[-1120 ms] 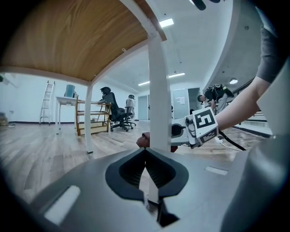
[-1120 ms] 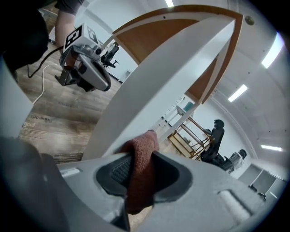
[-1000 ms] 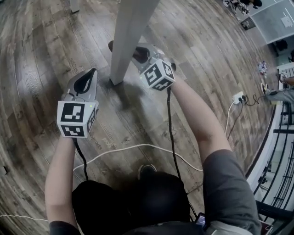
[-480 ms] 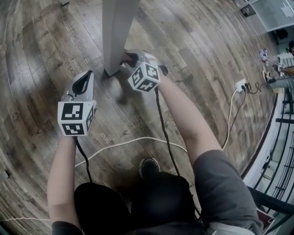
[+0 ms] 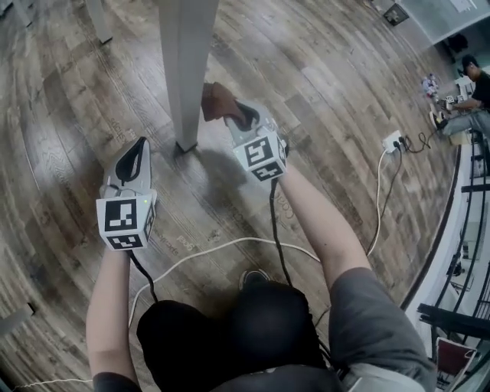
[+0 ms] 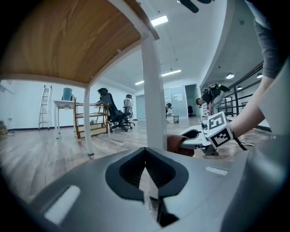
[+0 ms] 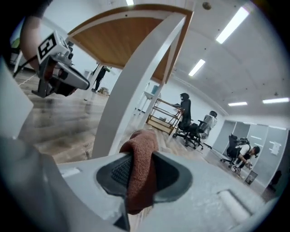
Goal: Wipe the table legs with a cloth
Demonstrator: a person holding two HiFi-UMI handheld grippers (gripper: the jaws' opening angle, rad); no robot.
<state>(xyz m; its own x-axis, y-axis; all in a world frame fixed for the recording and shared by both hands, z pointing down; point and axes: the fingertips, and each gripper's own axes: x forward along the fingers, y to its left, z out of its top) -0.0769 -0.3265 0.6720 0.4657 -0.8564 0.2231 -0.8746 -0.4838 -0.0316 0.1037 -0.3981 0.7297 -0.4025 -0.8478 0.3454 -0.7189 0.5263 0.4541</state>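
A white table leg (image 5: 184, 69) stands on the wood floor, its foot (image 5: 186, 144) between my two grippers. My right gripper (image 5: 230, 109) is shut on a brown cloth (image 5: 216, 100), and the cloth lies against the leg's right side a little above the foot. In the right gripper view the cloth (image 7: 141, 165) bulges out between the jaws beside the leg (image 7: 129, 88). My left gripper (image 5: 135, 153) hangs left of the foot, shut with nothing in it and clear of the leg. In the left gripper view the leg (image 6: 154, 99), cloth (image 6: 176, 144) and right gripper (image 6: 195, 137) lie ahead.
A white cable (image 5: 222, 246) runs over the floor near the person's feet. A power strip (image 5: 396, 162) lies at the right, with a railing beyond. Another table leg (image 5: 98, 21) stands at the back left. Office chairs (image 7: 199, 127) and a wooden rack (image 6: 93, 122) stand farther off.
The right gripper has moved the cloth from the leg's foot up along its right side. The left gripper has stayed about where it was.
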